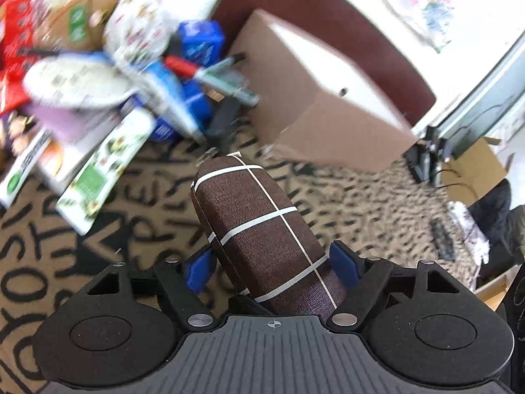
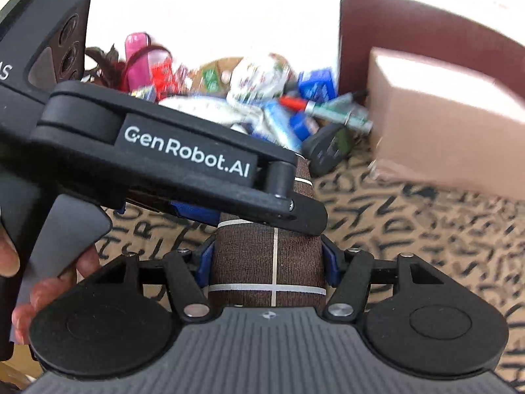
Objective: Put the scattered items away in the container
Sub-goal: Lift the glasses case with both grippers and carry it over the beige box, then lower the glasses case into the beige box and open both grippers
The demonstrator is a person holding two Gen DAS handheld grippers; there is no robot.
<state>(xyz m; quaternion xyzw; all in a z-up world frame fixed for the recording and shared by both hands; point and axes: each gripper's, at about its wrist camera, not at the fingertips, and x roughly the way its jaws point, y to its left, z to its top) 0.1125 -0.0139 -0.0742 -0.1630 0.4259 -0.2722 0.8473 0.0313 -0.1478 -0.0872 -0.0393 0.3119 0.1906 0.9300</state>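
Brown case (image 1: 262,229), long and rounded, cloth-textured with a thin white grid, held off a tan mat (image 1: 361,197) printed with black letters. Left gripper (image 1: 274,266) has its blue pads on both sides of the case's near end, pinching it. Right gripper (image 2: 267,262) also clamps the case between its blue pads, gripping across the width. In the right wrist view the left gripper crosses over the case from the left, with the person's hand (image 2: 49,279) on its handle. Container, a brown cardboard box (image 1: 315,92), stands open on the mat beyond the case and to the right, apart from it. Left of the box, blurred, lies a heap of clutter: markers (image 1: 213,72), blue boxes (image 1: 203,41), white packets (image 1: 137,26), printed cartons (image 1: 105,167).
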